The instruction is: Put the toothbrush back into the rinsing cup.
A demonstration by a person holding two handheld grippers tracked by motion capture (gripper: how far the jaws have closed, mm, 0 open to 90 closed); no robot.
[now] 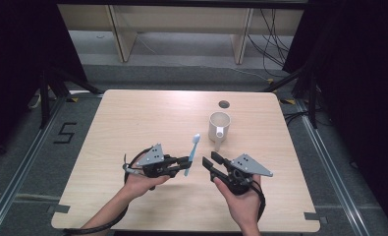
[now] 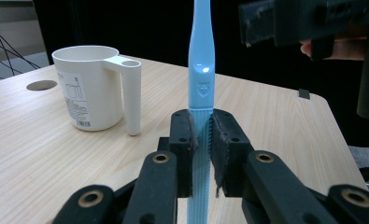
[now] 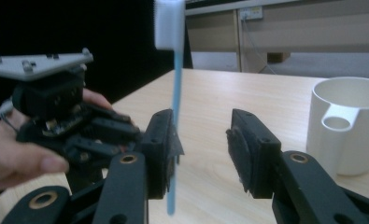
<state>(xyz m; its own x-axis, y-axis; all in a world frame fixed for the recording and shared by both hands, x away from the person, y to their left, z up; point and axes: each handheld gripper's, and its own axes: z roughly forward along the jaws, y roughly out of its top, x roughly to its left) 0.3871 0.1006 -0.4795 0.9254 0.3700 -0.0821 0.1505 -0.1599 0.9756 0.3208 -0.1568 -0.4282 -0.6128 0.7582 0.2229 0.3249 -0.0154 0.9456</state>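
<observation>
Toothbrush held above the table, ready for transfer toward the cup.
The left gripper (image 1: 185, 163) clenches the blue toothbrush (image 1: 192, 153) by its handle, head up; the right gripper (image 1: 210, 161) stands spread and empty beside it. Next, probably, carry the brush over the white cup (image 1: 219, 127) and lower it in.

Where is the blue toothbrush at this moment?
In the high view, the toothbrush stands upright above the table's near middle, clamped in the left tool, near the white cup.
</observation>
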